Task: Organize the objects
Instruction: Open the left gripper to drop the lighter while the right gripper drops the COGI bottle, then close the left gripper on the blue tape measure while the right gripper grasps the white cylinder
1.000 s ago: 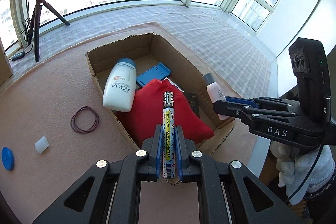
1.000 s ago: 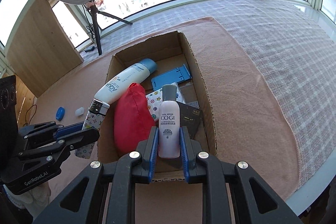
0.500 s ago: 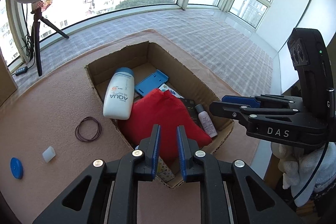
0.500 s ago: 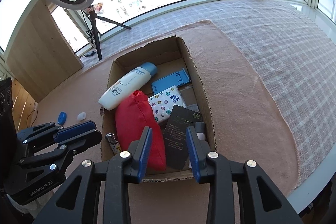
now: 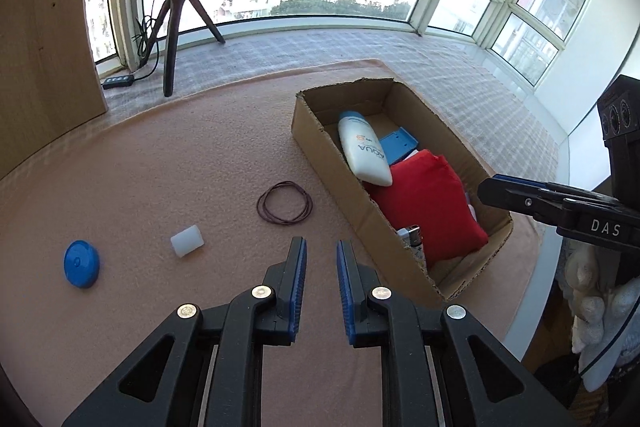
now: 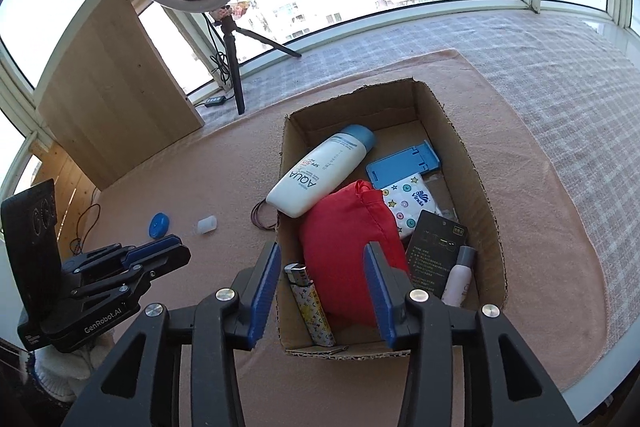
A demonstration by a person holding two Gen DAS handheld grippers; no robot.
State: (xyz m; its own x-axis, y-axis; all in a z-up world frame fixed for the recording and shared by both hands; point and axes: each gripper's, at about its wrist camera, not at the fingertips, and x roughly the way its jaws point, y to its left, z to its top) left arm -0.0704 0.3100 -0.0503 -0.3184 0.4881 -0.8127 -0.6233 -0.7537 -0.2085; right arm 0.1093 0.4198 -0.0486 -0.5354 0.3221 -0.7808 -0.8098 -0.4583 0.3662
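Note:
A cardboard box [image 6: 486, 203] [image 5: 316, 143] on the pink mat holds a white AQUA bottle [image 6: 320, 173] [image 5: 364, 157], a red pouch [image 6: 344, 247] [image 5: 428, 203], a blue stand [image 6: 404, 167], a tissue pack [image 6: 410, 205], a black card [image 6: 438, 251], a small pink bottle [image 6: 458, 279] and a patterned lighter [image 6: 310, 303] [image 5: 412, 235]. My left gripper [image 5: 321, 247] is open and empty over the mat left of the box. My right gripper [image 6: 320, 255] is open and empty above the box's near end. Loose on the mat lie a rubber band loop [image 5: 285, 208], a white cap [image 5: 187, 241] and a blue disc [image 5: 81, 263].
A ring light on a tripod [image 6: 232, 67] [image 5: 176, 27] stands at the back by the windows, with a power strip [image 5: 118, 81] and cables. A wooden panel [image 6: 116, 91] leans at the left. The mat's right edge [image 5: 532, 243] drops off near the box.
Both grippers opened: the lighter and the pink bottle dropped into the box. My left gripper then swung left, over the mat. My right gripper opened wider and drew back a little.

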